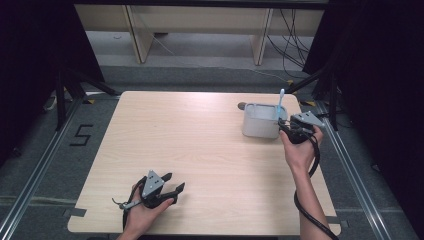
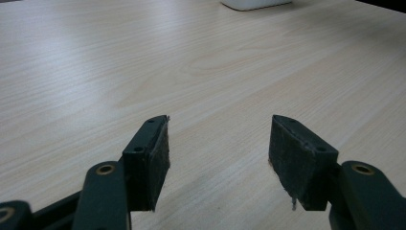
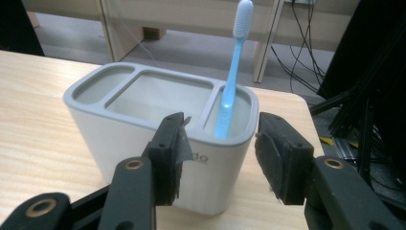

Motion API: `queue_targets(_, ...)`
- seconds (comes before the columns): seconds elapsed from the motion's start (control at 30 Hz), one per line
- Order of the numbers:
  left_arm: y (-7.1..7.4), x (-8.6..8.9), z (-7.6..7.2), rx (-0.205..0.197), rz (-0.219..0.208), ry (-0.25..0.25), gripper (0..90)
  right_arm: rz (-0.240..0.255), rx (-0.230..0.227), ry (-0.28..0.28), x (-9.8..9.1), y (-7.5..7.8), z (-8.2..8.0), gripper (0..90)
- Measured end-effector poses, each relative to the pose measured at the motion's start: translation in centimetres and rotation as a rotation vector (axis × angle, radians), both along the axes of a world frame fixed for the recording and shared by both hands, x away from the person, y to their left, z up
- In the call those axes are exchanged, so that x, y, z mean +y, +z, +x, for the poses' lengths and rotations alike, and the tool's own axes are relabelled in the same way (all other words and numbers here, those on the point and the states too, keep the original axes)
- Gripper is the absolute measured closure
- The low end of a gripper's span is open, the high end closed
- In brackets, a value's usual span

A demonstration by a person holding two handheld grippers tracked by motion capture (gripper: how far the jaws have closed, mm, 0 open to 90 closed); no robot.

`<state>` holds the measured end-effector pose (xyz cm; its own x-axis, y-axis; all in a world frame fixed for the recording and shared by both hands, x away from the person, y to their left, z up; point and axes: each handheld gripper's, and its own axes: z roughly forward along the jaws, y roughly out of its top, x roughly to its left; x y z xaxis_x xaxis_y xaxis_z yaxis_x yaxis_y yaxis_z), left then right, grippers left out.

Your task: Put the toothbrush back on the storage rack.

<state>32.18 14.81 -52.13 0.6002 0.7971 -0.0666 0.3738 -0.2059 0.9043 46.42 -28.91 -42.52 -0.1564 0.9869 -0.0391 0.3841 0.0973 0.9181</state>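
Observation:
A white holder [image 1: 261, 121] [image 3: 158, 139] with a grey rim and three compartments stands at the table's far right. A light blue toothbrush [image 1: 279, 104] [image 3: 232, 72] stands upright in its right-hand compartment, bristles up. My right gripper [image 1: 286, 127] [image 3: 218, 153] is open just in front of the holder's right end; nothing is between its pads, and the holder's front corner shows past them. My left gripper [image 1: 173, 183] [image 2: 218, 160] lies open near the table's front left, with only bare wood between its jaws.
The wooden table [image 1: 200, 150] has its right edge close to my right hand. A small dark object [image 1: 241, 105] lies just behind the holder. Beyond the table are wooden furniture legs [image 1: 138, 35] and cables [image 1: 295, 45] on the floor.

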Motion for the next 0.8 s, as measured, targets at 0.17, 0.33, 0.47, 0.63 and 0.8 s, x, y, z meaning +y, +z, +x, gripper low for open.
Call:
queue_targets(0.17, 0.0, 0.0, 0.0, -0.002, -0.003, -0.002, 38.8, -0.023, -0.005, 0.025, -0.1, 0.0, -0.8, 53.8)
queue_targets(0.33, 0.0, 0.0, 0.1, -0.005, -0.006, -0.004, 38.8, -0.012, 0.009, 0.026, -0.1, 0.0, -1.8, 53.9)
queue_targets(0.47, 0.0, 0.0, 0.0, -0.006, -0.006, -0.003, 38.8, 0.011, 0.033, 0.019, 0.1, -0.1, -2.7, 53.9)
queue_targets(0.63, 0.0, 0.0, 0.0, -0.006, -0.005, -0.003, 38.8, -0.012, 0.013, 0.056, -0.3, -0.5, -3.4, 54.1)
queue_targets(0.8, 0.0, 0.0, 0.0, -0.008, -0.007, -0.002, 38.9, 0.004, 0.032, 0.048, -0.4, -0.8, -4.5, 54.3)
